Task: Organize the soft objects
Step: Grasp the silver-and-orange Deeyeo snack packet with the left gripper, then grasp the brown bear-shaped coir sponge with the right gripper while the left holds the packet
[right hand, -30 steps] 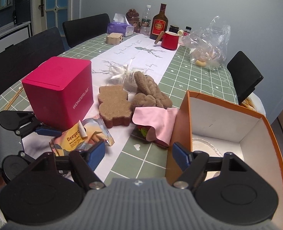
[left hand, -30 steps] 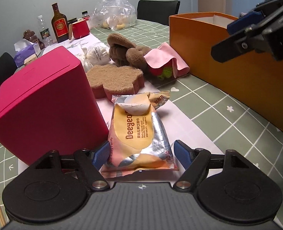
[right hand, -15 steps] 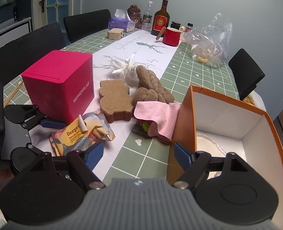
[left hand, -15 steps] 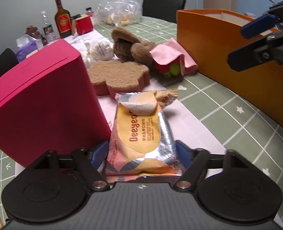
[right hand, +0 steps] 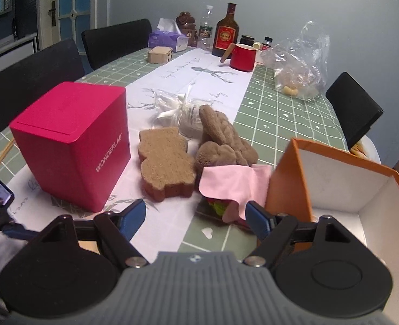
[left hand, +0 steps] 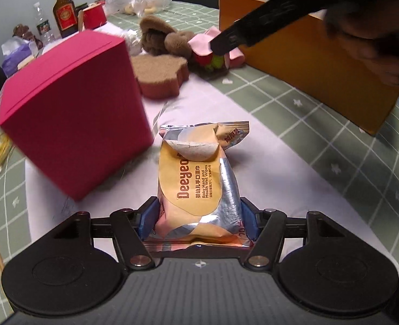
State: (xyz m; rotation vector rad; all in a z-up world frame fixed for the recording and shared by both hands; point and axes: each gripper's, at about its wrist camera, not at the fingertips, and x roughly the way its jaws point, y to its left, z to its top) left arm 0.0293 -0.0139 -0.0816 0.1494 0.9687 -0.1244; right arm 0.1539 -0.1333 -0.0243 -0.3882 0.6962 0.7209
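Note:
My left gripper (left hand: 198, 218) is shut on a pack of wet wipes (left hand: 199, 181), orange and silver, and holds it off the table runner. My right gripper (right hand: 195, 215) is open and empty, above the table in front of a pink cloth (right hand: 234, 180) that covers a red and green toy. A brown bear-shaped sponge (right hand: 164, 162) and a brown plush toy (right hand: 223, 140) lie behind it. The open orange box (right hand: 334, 184) is at the right; it also shows in the left wrist view (left hand: 307, 54). The right gripper's finger (left hand: 267, 19) crosses the top of the left wrist view.
A red cube box (right hand: 72, 140) stands left of the sponge. A white gauze pouch (right hand: 180, 108) lies behind the plush. A bottle (right hand: 226, 32), a red mug (right hand: 242, 57), a tissue box (right hand: 167, 39) and a plastic bag (right hand: 299, 62) stand at the far end. Black chairs surround the table.
My left gripper has closed on the wipes pack and lifted it toward the camera. My right gripper has moved forward and left, over the left gripper.

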